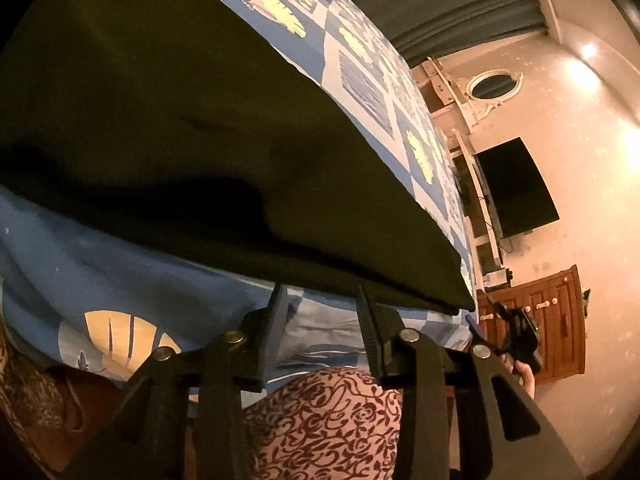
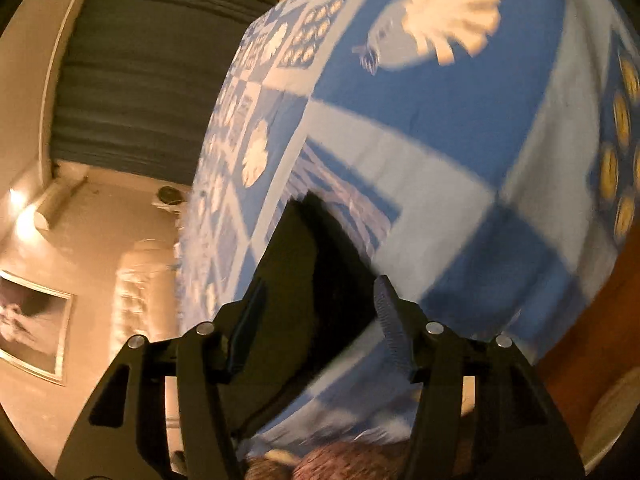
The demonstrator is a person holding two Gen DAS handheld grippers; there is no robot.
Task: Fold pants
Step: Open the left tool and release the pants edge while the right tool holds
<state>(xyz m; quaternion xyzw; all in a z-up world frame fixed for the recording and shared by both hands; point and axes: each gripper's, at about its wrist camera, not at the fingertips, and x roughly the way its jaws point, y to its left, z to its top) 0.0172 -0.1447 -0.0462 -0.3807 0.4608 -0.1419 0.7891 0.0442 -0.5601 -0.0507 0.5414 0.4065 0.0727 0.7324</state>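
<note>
Both black two-finger grippers, left [image 1: 320, 300] and right [image 2: 316, 300], gape empty before dark cloth pants [image 1: 180, 128], seemingly folded flat on the blue patterned bedsheet [image 1: 360, 80].

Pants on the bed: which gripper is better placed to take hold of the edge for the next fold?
Probably left. The left gripper is open, its fingertips right at the near edge of the black pants on the blue bedspread. The right gripper, also open, sees only a blurred corner of them.
</note>
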